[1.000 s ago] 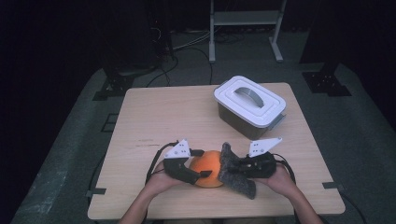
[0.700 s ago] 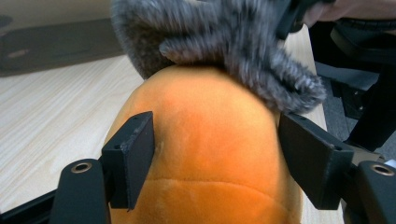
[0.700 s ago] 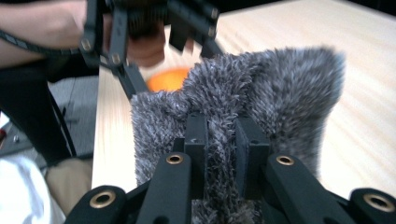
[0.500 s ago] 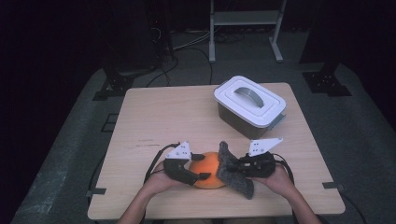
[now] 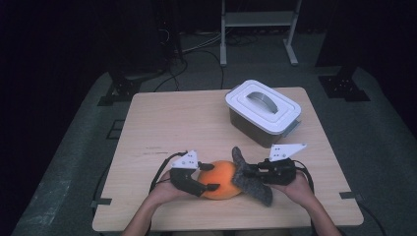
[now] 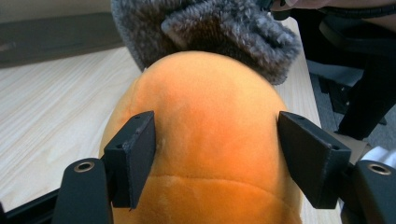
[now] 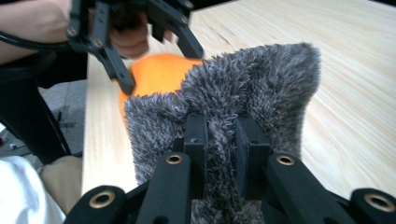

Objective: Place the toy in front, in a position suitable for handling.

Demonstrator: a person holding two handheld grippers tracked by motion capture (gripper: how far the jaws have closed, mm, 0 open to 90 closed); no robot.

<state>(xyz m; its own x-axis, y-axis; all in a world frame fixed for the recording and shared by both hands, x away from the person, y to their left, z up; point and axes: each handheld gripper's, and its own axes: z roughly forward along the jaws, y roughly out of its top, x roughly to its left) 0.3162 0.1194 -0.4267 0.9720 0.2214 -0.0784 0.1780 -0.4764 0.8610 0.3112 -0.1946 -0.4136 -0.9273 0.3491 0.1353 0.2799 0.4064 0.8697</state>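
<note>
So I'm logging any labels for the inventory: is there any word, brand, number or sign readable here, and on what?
None can be read.
White box: lid and handle are plain.
Orange plush toy and grey fuzzy cloth: no tag or print shows.
Left hand-held gripper and right hand-held gripper: bare black jaws, no marking.
Table: faint dark marks near the front left, too small to read.

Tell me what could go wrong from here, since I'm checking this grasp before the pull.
1. The left gripper straddles the orange plush with its jaws wide and hardly pressing, so the plush may slide out.
2. The right gripper pinches only a small fold of the grey furry cover; the pile could slip free under a pull.
3. The plush lies near the table front edge and could drop off.
</note>
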